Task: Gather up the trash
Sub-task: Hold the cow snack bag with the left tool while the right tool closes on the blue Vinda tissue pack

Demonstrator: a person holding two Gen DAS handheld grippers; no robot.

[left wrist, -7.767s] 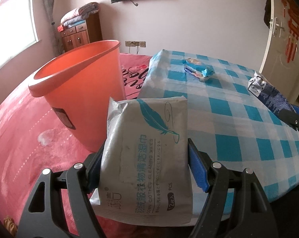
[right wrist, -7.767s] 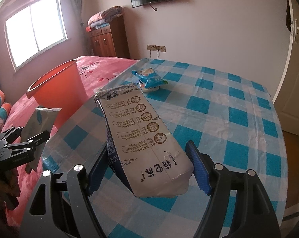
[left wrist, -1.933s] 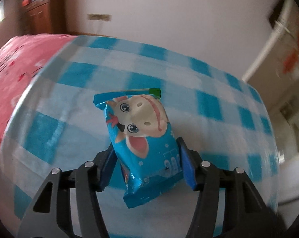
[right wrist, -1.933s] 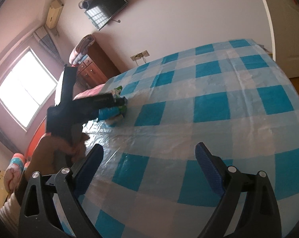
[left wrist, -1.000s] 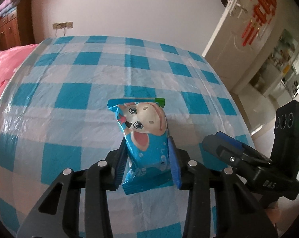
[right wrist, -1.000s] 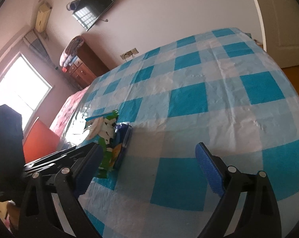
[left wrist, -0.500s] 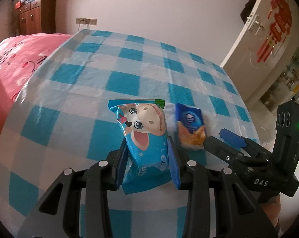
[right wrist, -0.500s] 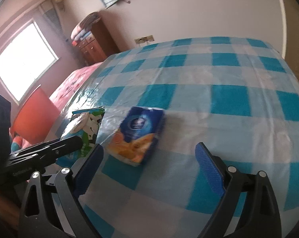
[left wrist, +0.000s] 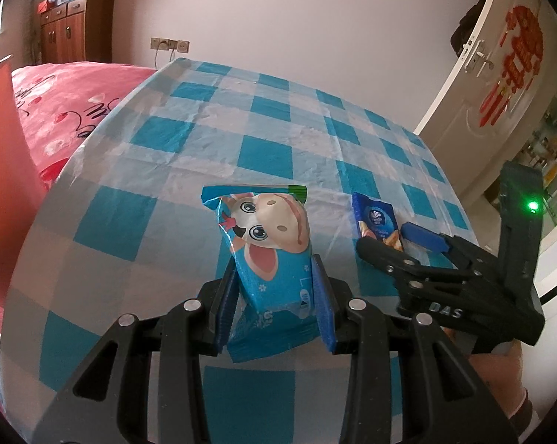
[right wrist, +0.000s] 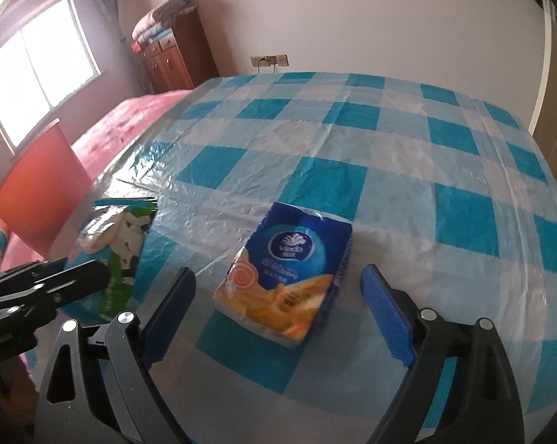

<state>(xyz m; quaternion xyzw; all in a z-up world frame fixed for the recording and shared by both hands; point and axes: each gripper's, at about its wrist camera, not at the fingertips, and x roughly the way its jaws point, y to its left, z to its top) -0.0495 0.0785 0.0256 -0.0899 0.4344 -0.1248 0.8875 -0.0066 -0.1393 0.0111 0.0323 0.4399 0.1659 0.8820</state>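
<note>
- The blue cartoon-cow snack packet (left wrist: 269,255) is clamped between the blue pads of the left tongs (left wrist: 274,301), its top end sticking up and forward over the bench (left wrist: 167,140).
- A second piece of trash, a dark blue tissue pack (right wrist: 289,272) printed with orange, lies flat on the checked cloth just right of the held packet.
- The right tongs (right wrist: 278,314) stand wide, one finger on each side of the tissue pack; the pads are clear of it, and their jaws have just been closing a little with the pack between them.
- Seen from the left wrist, the right tongs reach in from the right with their tips at the near end of the tissue pack (left wrist: 376,222).
- The bench wears a blue-and-white checked plastic cloth.
- An orange bin (right wrist: 38,199) stands at the bench's left edge, beside a pink bed (left wrist: 67,103).
- A wooden cabinet (right wrist: 175,55) stands against the far wall.
</note>
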